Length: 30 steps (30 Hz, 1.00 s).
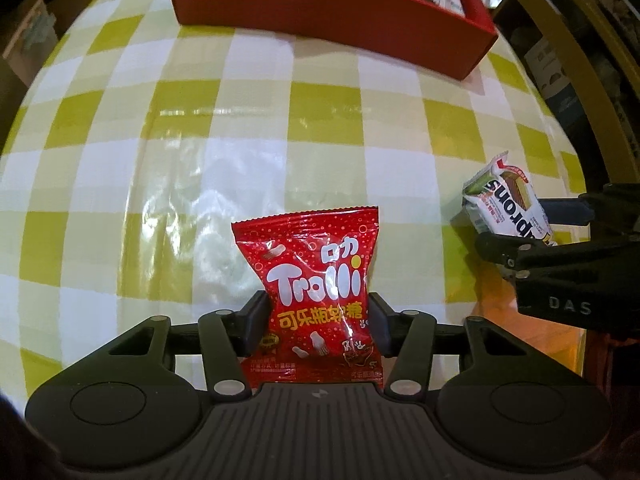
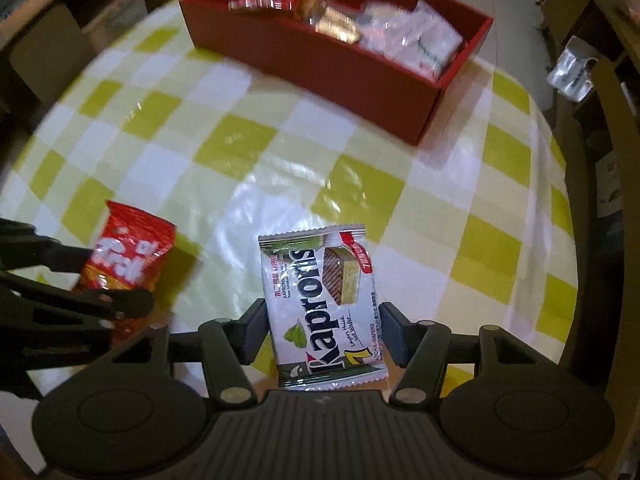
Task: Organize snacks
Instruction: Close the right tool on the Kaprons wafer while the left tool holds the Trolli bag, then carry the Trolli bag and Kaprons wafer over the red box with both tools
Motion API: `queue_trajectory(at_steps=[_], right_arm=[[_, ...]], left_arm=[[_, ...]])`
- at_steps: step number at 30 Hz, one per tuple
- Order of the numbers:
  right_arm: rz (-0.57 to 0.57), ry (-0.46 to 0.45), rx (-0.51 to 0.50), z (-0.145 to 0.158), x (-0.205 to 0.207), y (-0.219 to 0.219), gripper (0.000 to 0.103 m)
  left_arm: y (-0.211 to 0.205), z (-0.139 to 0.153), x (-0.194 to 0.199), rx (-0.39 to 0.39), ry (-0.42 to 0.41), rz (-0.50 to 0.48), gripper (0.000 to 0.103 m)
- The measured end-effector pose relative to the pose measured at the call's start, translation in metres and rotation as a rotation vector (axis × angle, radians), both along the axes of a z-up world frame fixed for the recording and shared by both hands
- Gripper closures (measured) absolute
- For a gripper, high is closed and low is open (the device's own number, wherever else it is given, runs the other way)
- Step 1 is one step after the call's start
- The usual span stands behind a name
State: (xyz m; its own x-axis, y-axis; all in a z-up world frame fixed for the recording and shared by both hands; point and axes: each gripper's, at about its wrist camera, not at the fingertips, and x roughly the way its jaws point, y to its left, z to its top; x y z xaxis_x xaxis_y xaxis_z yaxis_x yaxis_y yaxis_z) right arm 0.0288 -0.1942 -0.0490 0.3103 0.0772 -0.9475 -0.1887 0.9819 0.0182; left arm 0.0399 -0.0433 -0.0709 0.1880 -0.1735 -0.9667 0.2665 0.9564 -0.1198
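Note:
My left gripper (image 1: 318,322) is shut on a red Trolli gummy bag (image 1: 316,280) and holds it above the checked tablecloth; the bag also shows in the right wrist view (image 2: 128,256). My right gripper (image 2: 322,330) is shut on a white Kaprons wafer pack (image 2: 324,304), seen from the left wrist view at the right edge (image 1: 506,204). A red box (image 1: 332,24) with several wrapped snacks inside stands at the far side of the table, also in the right wrist view (image 2: 340,68).
The round table has a green-and-white checked cloth (image 1: 200,120). Its right edge (image 1: 576,168) drops to dark shelving and clutter. A silver foil bag (image 2: 572,72) lies off the table at the far right.

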Motion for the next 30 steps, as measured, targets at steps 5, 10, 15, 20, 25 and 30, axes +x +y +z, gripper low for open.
queue_trajectory(at_steps=[5,10,15,20,25,30], right_arm=[[0.000,-0.032,0.015,0.010,0.002,0.002,0.037],[-0.024,-0.072,0.027,0.020,0.006,-0.003,0.037],[-0.041,-0.105,0.044,0.030,0.011,-0.006,0.037],[-0.046,-0.132,0.053,0.038,0.018,-0.007,0.037],[-0.074,-0.179,0.076,0.052,0.027,-0.012,0.037],[-0.101,-0.208,0.084,0.060,0.041,-0.018,0.037]], left_arm=[[-0.002,0.010,0.005,-0.001,-0.035,0.005,0.043],[-0.002,0.017,0.014,0.007,-0.067,0.017,0.043],[-0.002,0.027,0.024,0.006,-0.108,0.025,0.043],[-0.002,0.035,0.031,0.002,-0.131,0.027,0.043],[-0.005,0.041,0.039,-0.003,-0.153,0.023,0.043],[-0.010,0.051,0.053,-0.008,-0.188,0.027,0.043]])
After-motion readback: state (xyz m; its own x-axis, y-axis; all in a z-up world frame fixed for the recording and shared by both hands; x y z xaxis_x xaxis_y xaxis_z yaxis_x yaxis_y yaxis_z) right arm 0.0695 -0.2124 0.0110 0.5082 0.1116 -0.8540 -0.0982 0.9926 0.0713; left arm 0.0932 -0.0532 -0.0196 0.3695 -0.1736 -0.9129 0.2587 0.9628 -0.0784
